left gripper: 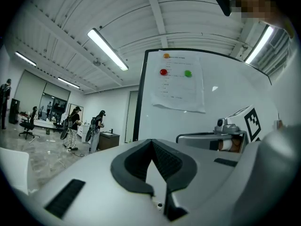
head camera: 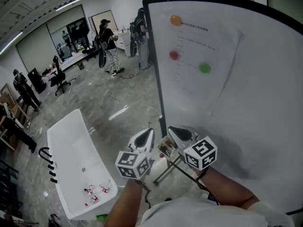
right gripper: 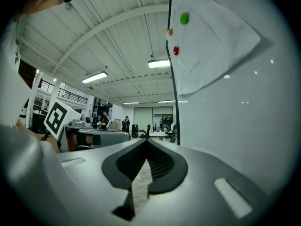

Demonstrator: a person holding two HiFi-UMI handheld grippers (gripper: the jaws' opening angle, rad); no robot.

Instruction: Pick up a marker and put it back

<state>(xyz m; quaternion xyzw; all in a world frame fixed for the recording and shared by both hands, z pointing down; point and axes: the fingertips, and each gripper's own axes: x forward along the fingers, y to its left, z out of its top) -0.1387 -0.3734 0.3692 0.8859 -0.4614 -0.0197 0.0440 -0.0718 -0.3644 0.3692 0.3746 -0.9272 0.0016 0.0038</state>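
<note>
Evidently left tongs (head camera: pixel 147 134) and right tongs (head camera: pixel 175 130) sit shut, empty — tub's (head camera: pixel 71 141) small items (head camera: pixel 94 193) well apart.

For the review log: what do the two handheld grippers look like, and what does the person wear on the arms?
The left gripper and the right gripper both have smooth light-grey bodies, with black ribbed pads lining the jaws. Each carries a white cube printed with black square markers. The person wears a white top, and the forearms are bare.
</note>
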